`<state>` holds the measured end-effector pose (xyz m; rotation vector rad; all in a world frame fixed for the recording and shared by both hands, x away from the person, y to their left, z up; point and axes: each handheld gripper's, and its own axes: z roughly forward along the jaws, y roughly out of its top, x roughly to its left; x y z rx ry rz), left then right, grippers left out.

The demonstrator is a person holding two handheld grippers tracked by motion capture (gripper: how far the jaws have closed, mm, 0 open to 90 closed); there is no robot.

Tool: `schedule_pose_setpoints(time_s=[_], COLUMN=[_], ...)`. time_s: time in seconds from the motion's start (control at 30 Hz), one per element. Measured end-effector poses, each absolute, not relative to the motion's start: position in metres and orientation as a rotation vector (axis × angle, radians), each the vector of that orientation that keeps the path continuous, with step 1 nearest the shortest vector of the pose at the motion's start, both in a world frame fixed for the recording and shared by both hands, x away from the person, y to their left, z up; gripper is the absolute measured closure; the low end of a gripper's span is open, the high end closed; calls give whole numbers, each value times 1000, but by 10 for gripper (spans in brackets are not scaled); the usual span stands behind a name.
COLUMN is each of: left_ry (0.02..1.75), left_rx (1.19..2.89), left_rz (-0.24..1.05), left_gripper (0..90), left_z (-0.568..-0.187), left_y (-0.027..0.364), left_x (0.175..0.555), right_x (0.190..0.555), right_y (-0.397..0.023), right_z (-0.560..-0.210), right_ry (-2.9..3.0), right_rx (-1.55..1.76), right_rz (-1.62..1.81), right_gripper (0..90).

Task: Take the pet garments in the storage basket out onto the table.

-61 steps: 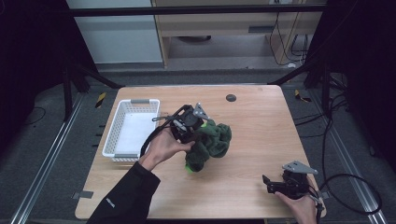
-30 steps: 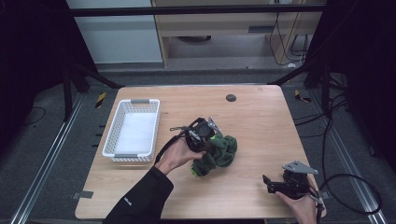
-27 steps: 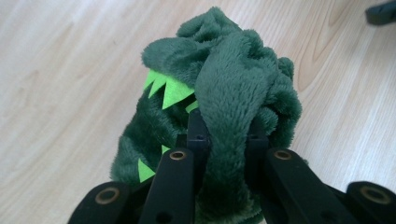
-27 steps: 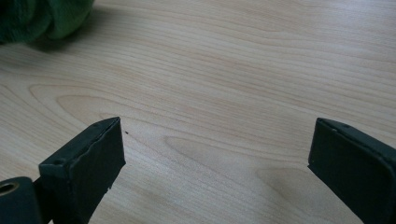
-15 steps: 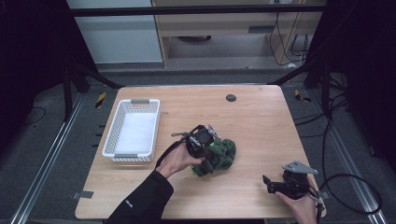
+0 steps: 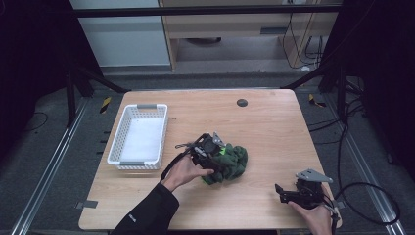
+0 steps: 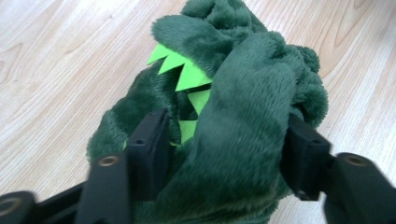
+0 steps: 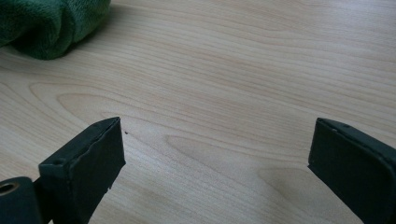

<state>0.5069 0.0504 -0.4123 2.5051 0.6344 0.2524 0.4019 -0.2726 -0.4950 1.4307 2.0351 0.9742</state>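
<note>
Left gripper (image 6: 211, 152) fingers clamp the green plush toy (image 7: 233, 116) on the table (image 6: 274, 127); right gripper (image 6: 288, 195) fingers spread wide, empty

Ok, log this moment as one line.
left gripper: shut on green plush toy | right gripper: open, idle near table edge | white basket: empty

plush toy (image 8: 44, 23) cut off by frame edge

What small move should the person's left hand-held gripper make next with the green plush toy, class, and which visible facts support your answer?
Probably lift the green plush toy slightly off the table. The left hand-held gripper has its jaws pressed into the plush on both sides, while the toy lies on the wood beside the white basket. The right hand-held gripper is open, apart from the toy.
</note>
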Motion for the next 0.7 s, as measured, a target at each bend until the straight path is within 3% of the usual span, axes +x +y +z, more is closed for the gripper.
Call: schedule_pose_setpoints(time_s=[0.27,0.7], left_ry=[631,682], left_rx=[2422,2247], left_rz=[285,328], left_gripper=[260,253], left_z=[-403,-390], left_y=[62,98], left_x=[495,475], right_x=[402,403], right_y=[-273,-273], right_z=[-495,-495], right_ry=[2035,2036], right_rx=[1420,1420], right_rz=[970,968], right_gripper=[37,36])
